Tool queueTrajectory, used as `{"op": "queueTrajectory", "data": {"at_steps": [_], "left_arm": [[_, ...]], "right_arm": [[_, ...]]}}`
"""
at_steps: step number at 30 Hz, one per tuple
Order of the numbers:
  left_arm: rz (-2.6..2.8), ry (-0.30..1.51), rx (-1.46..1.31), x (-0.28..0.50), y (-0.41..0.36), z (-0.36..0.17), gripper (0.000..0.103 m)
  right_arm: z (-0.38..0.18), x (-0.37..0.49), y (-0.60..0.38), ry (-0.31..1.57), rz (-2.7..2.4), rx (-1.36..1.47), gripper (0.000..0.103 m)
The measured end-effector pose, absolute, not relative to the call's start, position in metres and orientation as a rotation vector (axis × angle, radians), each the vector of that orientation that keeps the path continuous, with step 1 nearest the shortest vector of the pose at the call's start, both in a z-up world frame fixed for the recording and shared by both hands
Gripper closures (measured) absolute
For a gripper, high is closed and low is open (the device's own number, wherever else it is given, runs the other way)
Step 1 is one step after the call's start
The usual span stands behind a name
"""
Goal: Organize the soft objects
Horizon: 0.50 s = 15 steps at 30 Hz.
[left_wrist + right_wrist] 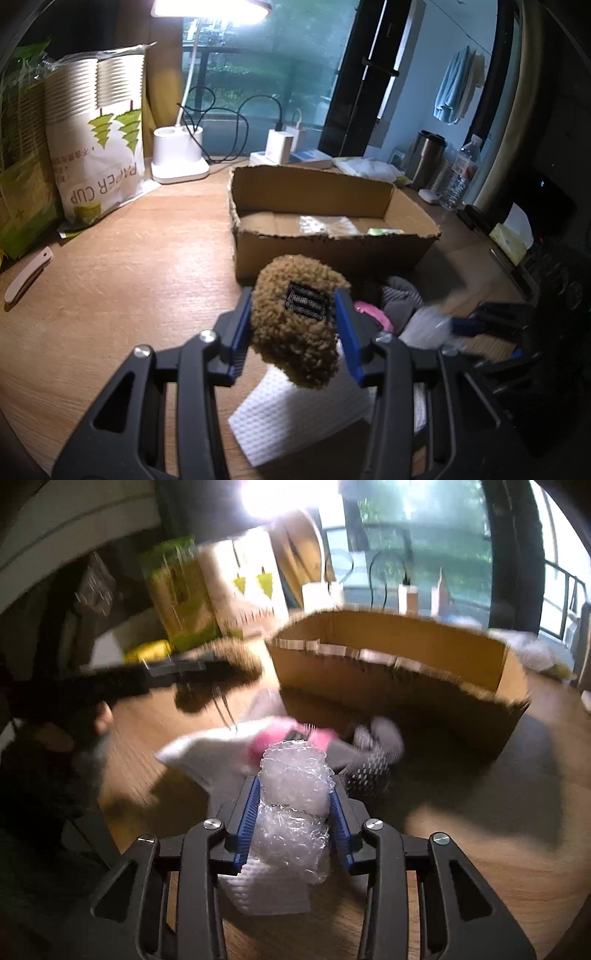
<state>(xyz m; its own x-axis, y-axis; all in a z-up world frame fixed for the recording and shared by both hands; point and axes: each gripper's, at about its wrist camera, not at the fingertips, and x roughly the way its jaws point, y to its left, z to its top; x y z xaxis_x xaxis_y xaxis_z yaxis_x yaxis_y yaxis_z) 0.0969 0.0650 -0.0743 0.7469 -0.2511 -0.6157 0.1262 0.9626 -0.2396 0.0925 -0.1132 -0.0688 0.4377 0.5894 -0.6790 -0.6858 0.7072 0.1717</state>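
My left gripper (293, 310) is shut on a brown fuzzy plush piece (295, 339) with a black patch, held above the wooden table in front of the open cardboard box (328, 251). My right gripper (293, 794) is shut on a roll of bubble wrap (293, 805), low over the table in front of the same box (406, 686). A pile of soft things lies between grippers and box: a pink item (258, 744), grey socks (376, 753) and a white waffle cloth (295, 421). The right wrist view is blurred by motion.
A paper cup bag (99, 147), green packs (22, 184) and a white lamp base (179, 158) stand at the back left. Chargers with cables, a metal tumbler (428, 158) and a water bottle (461, 170) stand behind the box. A small knife (27, 275) lies at left.
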Motion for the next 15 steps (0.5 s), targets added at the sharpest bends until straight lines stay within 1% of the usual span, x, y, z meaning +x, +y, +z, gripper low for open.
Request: {"op": "queueTrajectory", "data": {"at_steps": [7, 10, 15], "left_arm": [[-0.232, 0.687, -0.180, 0.096, 0.056, -0.070, 0.060], [-0.251, 0.678, -0.167, 0.096, 0.049, -0.066, 0.059], [-0.292, 0.676, -0.155, 0.100, 0.036, -0.063, 0.059]], "right_arm": [[-0.029, 0.085, -0.132, 0.626, 0.835, -0.040, 0.065], [-0.030, 0.090, -0.131, 0.640, 0.830, -0.043, 0.064], [-0.052, 0.102, -0.140, 0.723, 0.803, -0.019, 0.064]]}}
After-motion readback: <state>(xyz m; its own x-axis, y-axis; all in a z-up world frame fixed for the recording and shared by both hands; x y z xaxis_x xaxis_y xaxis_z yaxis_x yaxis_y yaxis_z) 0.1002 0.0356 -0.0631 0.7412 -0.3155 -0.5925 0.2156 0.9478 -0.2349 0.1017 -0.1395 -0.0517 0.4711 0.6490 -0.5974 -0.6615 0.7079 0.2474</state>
